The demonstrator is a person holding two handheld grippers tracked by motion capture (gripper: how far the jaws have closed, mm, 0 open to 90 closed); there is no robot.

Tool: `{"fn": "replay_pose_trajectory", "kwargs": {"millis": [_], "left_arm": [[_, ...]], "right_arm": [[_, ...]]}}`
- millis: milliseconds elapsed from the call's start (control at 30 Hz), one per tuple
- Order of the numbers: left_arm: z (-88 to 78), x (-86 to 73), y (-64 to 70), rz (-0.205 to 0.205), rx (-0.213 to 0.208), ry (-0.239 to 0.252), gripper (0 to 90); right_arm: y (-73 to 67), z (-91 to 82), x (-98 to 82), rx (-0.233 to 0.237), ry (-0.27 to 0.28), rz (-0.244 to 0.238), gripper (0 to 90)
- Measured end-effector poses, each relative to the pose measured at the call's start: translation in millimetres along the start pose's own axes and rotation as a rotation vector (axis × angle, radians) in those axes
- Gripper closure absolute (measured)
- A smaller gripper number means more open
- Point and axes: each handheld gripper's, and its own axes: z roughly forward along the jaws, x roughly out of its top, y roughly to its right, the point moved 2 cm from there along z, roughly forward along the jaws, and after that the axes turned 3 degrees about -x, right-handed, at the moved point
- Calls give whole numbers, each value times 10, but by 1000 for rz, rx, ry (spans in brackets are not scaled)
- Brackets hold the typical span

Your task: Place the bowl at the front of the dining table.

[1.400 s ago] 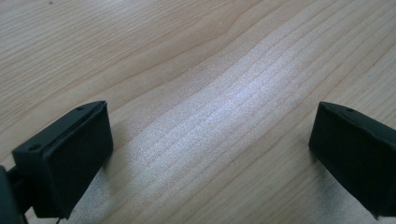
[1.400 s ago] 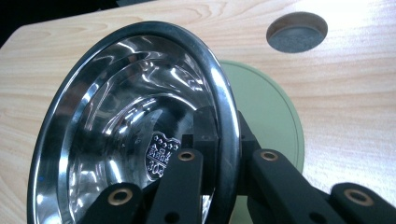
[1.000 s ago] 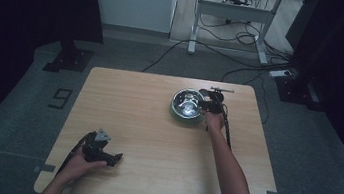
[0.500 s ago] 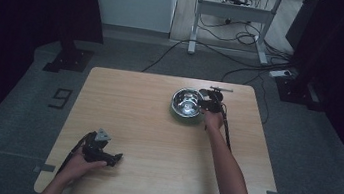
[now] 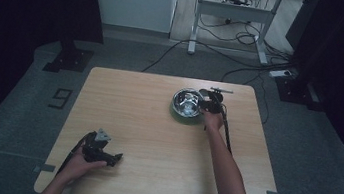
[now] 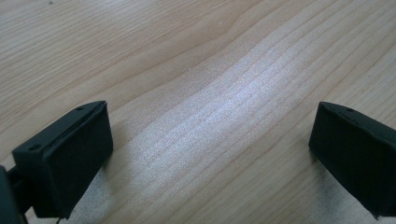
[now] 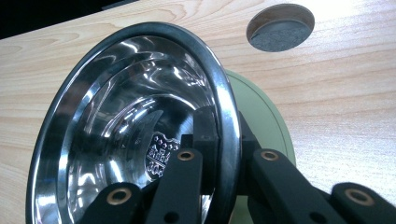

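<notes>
- Right now, you are clamping your right gripper (image 5: 205,103) on the rim of the steel bowl (image 5: 187,102), one jaw sitting inside the bowl and the other outside it, as the right gripper view is showing with the rim (image 7: 224,116) running between the two black jaws.
- The steel bowl is sitting toward the far right of the wooden table (image 5: 148,184), on top of a pale green plate (image 5: 177,115) whose edge is peeking out beneath it in the high view and at the bowl's right in the right gripper view (image 7: 266,121).
- Beyond the bowl, a round grey cable hole (image 7: 280,28) is showing in the tabletop.
- Your left gripper (image 5: 116,158) is resting on the table's near left corner, well apart from the bowl, with your left hand (image 5: 81,162) wrapped around its body.
- Its jaws are standing wide apart over bare wood grain in the left gripper view, gripping nothing.
</notes>
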Motion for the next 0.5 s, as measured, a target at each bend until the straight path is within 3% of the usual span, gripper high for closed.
{"fn": "replay_pose_trajectory", "kwargs": {"millis": [500], "left_arm": [[0, 0, 0, 0, 0, 0, 0]], "right_arm": [[44, 72, -49, -3, -29, -19, 791]]}}
